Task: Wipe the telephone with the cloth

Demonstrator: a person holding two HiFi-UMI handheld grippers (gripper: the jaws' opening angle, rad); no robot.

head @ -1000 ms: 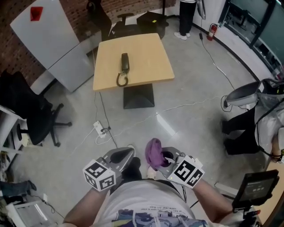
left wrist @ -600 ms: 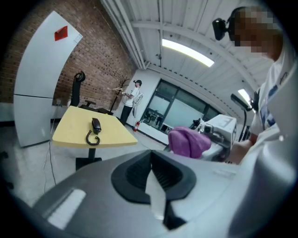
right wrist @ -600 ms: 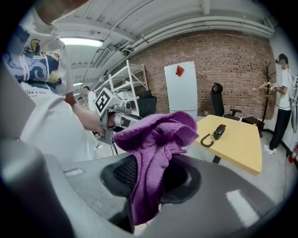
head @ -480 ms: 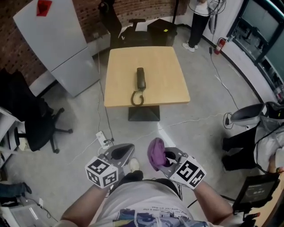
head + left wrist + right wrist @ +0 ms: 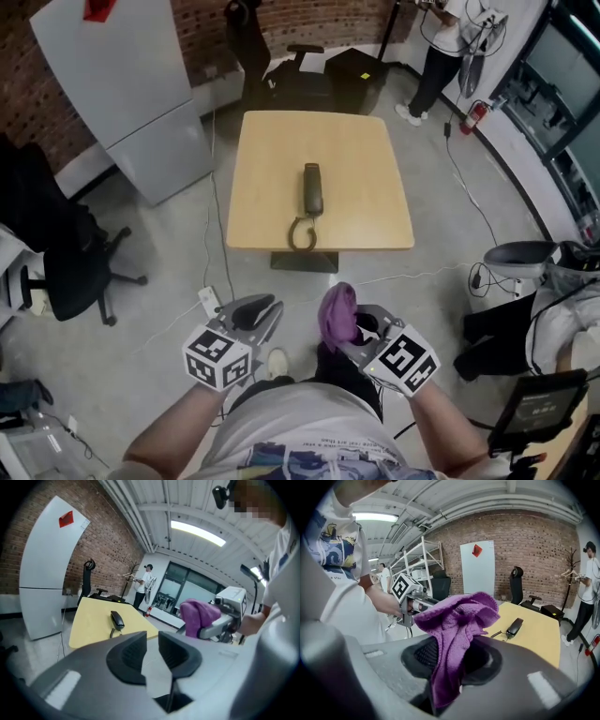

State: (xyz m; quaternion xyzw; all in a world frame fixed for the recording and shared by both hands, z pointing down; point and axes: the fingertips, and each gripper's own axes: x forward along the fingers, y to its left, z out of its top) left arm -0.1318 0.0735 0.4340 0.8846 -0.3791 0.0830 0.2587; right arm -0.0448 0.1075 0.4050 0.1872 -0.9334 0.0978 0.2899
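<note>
- Only the head view is showing the whole square wooden bench (image 5: 375, 169) — the slim dark telephone (image 5: 312, 188) is lying mid-top, its coiled cord (image 5: 302, 234) nearer.
- The right gripper view is showing the right claw (image 5: 457, 649) clenching the fuzzy purple cloth (image 5: 459, 613), well apart from the telephone.
- The left claw (image 5: 151, 641) is standing released, its jaws having just been opening — nothing between them.

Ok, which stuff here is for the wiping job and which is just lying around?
For the job: purple fluffy cloth, pinched in the right gripper; dark telephone handset with curly cord; square wooden table under it.
Just lying about: black office chair; white leaning board; red fire extinguisher; white power strip.
</note>
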